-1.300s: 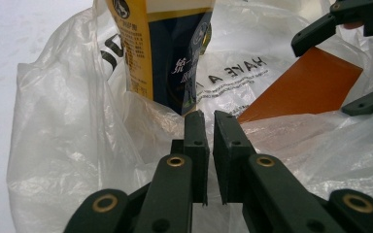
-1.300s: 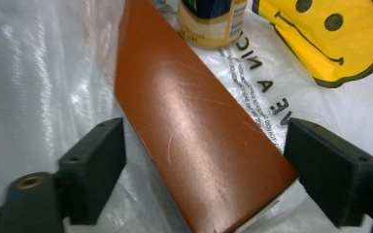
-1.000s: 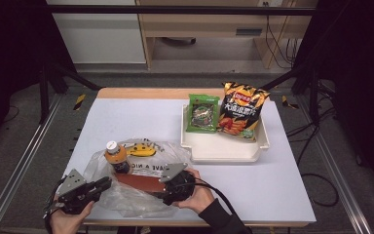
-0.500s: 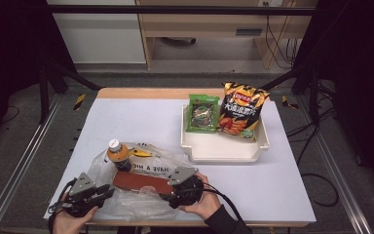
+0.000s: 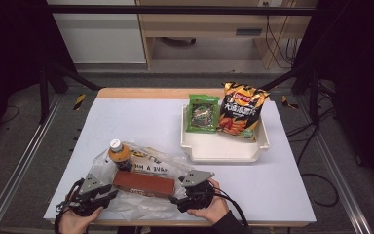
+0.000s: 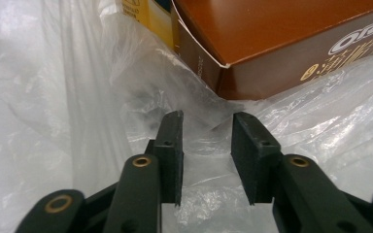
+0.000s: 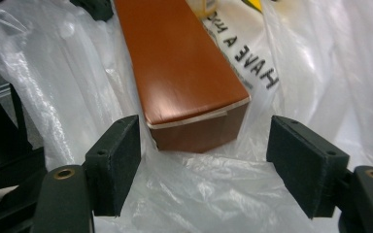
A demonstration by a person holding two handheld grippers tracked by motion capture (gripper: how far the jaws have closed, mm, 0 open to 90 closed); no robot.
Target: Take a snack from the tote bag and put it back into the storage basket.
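Here both grippers stand open at the brown box (image 5: 144, 184).

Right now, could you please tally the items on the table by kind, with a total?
Snack bags: 2 (green bag, orange chip bag)
Brown cookie box: 1
Bottle: 1
Clear plastic bag: 1
White tray: 1
Total: 6

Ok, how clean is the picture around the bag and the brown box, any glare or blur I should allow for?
High view: soft and low in detail, dark surround, table evenly lit; plastic bag reads as a pale sheen. Left gripper view: bag film washes out white at left; brown box sharp, its print legible. Right gripper view: box top carries a soft highlight; the near jaws look slightly soft.
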